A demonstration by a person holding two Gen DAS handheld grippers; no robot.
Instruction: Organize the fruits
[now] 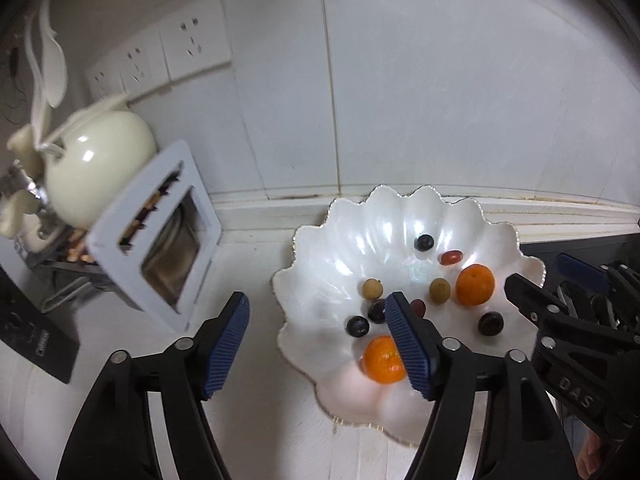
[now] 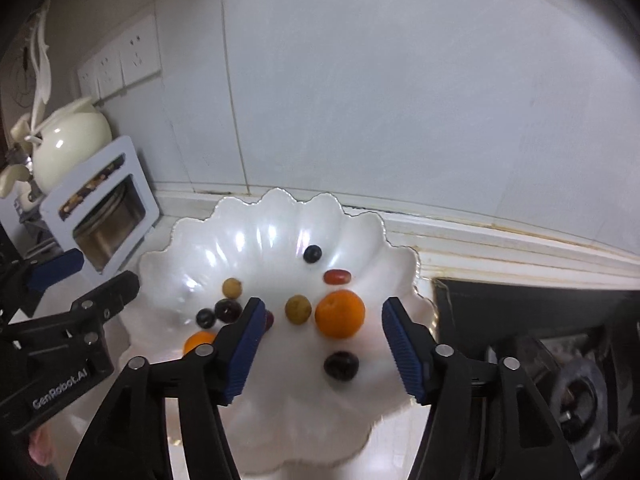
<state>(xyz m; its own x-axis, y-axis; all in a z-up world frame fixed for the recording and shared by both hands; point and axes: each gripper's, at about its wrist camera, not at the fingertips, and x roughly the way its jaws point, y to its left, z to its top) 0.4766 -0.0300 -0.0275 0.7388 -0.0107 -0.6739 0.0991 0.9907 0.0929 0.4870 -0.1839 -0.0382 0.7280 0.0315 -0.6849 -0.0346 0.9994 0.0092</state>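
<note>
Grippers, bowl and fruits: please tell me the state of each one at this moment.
Left gripper: open, holding nothing.
Right gripper: open, holding nothing, over the bowl.
Bowl: upright on the counter, with loose fruits inside.
Two oranges: whole, unpeeled, lying apart in the bowl.
Small dark fruits: scattered, not grouped.
Teapot: upright at the far left; lid not clear.

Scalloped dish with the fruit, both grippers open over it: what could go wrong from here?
1. The fruit is round and loose in the glossy scalloped dish; a nudge could roll the small dark berry away.
2. The left gripper and right gripper hang close together, so they may collide.
3. The orange touches the tan fruit; closing fingers could knock it.
</note>
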